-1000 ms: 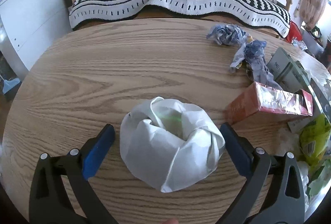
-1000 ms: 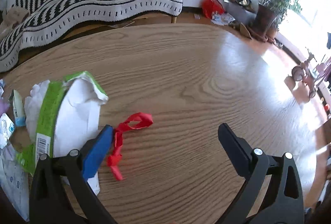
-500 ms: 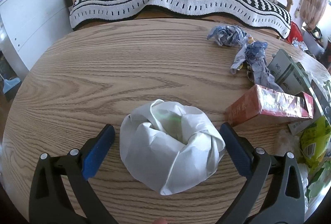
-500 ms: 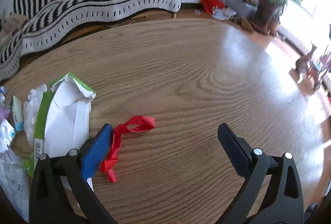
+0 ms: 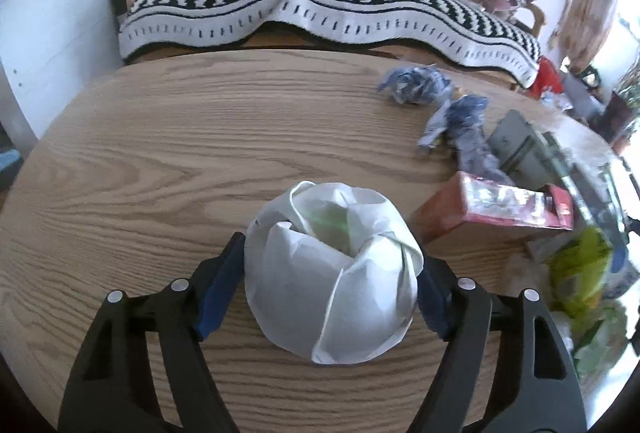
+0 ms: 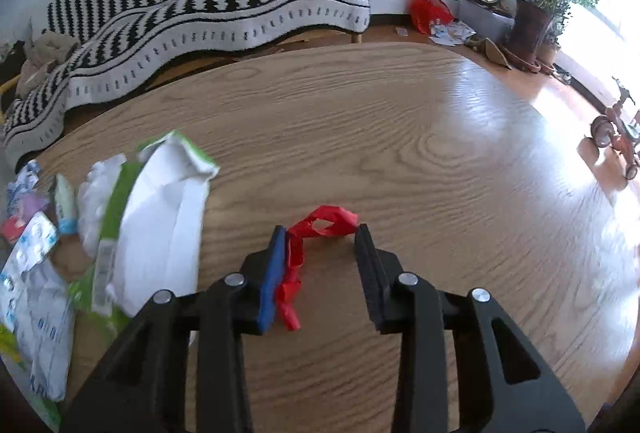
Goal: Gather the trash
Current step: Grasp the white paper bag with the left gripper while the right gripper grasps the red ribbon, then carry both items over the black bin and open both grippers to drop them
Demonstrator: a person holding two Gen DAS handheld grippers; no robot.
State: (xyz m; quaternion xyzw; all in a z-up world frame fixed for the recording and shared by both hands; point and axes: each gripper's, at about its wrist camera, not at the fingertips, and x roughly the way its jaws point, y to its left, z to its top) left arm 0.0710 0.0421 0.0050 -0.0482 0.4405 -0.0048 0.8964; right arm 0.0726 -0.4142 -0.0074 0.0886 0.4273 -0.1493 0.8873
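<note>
Bare table [image 5: 168, 153] left, trash pile [image 5: 516, 201] right

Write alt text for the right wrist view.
The right gripper is closing its jaws around a crumpled red paper strip lying on a round wooden table. A torn white and green paper package lies to the left, a striped sofa behind.

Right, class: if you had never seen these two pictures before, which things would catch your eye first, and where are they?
First, the big crumpled white paper ball on the wooden table, between the closing jaws of the left gripper, whose pads touch its sides. Next, the red ribbon scrap between the closing jaws of the right gripper, lying against the blue pad. Behind both stands a sofa with a black-and-white throw.
</note>
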